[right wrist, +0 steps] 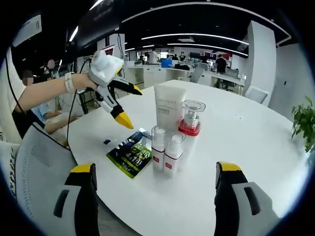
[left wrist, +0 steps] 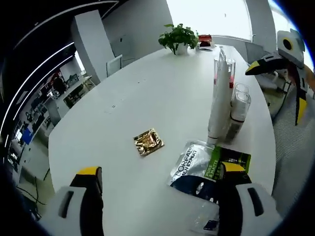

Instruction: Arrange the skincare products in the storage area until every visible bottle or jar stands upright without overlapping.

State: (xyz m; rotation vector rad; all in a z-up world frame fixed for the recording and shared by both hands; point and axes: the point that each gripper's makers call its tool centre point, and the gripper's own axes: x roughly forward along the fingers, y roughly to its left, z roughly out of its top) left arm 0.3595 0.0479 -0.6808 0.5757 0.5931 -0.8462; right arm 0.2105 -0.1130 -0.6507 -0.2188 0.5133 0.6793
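We kept both grippers off the products, fingers spread and empty: the left gripper [right wrist: 120, 105] hung above the bench [right wrist: 246, 142], the right gripper [right wrist: 155, 196] hovered just short of the cluster. The white tube [right wrist: 169, 105], the red-collared bottle [right wrist: 189, 123] and two small clear-capped bottles [right wrist: 166, 150] stood upright close together, apparently grouped to keep them tidy. The green-and-silver sachet [left wrist: 209, 167] lay flat just beside them, with a gold packet [left wrist: 148, 141] lying apart. A potted plant [left wrist: 178, 37] stood at the far edge.

Upright tube [right wrist: 170, 105] behind two small bottles [right wrist: 165, 147] — flat sachet [right wrist: 130, 153] to their left.
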